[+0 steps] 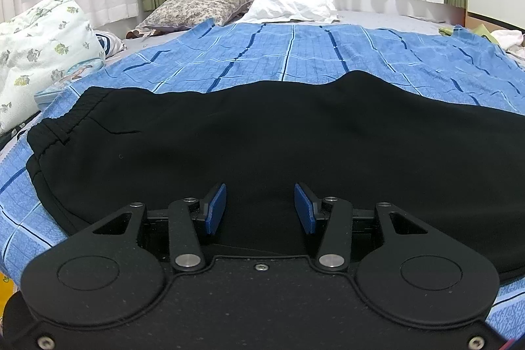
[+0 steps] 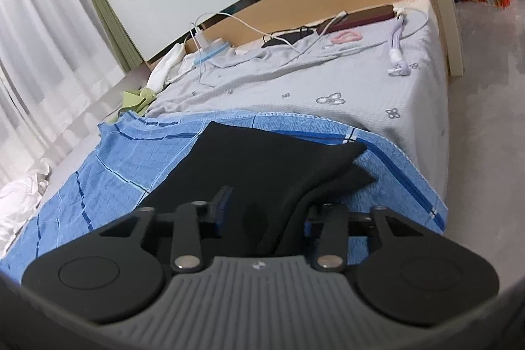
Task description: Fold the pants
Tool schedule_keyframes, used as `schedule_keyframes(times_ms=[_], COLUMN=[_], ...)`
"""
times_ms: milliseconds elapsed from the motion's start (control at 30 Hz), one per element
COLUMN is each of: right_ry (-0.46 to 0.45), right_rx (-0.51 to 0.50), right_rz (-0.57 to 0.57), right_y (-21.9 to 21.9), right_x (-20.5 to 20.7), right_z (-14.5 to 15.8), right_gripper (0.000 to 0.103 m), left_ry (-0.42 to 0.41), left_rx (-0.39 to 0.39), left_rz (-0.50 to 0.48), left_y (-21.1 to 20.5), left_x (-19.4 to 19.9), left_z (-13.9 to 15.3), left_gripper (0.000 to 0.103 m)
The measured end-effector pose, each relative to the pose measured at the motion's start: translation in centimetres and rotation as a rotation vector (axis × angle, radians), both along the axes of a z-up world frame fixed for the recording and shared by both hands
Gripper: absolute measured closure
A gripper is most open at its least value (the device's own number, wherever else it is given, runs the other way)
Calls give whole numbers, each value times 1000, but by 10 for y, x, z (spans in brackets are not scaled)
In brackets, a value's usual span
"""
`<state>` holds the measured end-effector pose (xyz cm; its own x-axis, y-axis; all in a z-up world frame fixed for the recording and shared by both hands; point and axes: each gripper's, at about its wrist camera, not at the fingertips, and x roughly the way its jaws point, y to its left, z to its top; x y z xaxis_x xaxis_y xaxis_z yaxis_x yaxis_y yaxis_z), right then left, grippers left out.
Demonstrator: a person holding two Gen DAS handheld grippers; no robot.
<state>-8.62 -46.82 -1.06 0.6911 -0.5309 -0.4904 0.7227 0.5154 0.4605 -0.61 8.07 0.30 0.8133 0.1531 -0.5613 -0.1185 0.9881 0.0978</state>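
Black pants lie flat across a blue checked blanket, with the elastic waistband at the left. My left gripper hovers low over the near edge of the pants. Its blue pads are well apart and nothing is pinched between them. In the right wrist view, the leg end of the pants points away towards the bed's corner. My right gripper straddles the near edge of that leg. A raised fold of black cloth runs between its fingers and partly hides the right pad. The pads still stand apart.
Pillows and a flowered quilt lie at the far left by the white curtains. A charger and cables and small items lie on the grey sheet by the wooden footboard. The bed's edge drops to the floor at the right.
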Motion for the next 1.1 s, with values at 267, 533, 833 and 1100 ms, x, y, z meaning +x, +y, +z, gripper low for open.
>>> schedule_keyframes(times_ms=[267,533,833,1100], right_ry=[34,144,284,290], right_rx=[36,-282,-471,-591], right_rz=[4,524,1242,1192], right_y=[-7,150,380,407], right_x=[10,123,125,109], right_z=[10,67,7,8], right_gripper=[96,97,97,96], left_ry=[-16,-53,-77,-89], left_rx=[-18,-48,-89,-113], left_rz=[-3,-10,-16,-16], left_y=[-1,2,9,13], left_x=[0,-6,-13,-17], left_z=[0,-4,-6,-6], left_gripper=[58,58,58,58])
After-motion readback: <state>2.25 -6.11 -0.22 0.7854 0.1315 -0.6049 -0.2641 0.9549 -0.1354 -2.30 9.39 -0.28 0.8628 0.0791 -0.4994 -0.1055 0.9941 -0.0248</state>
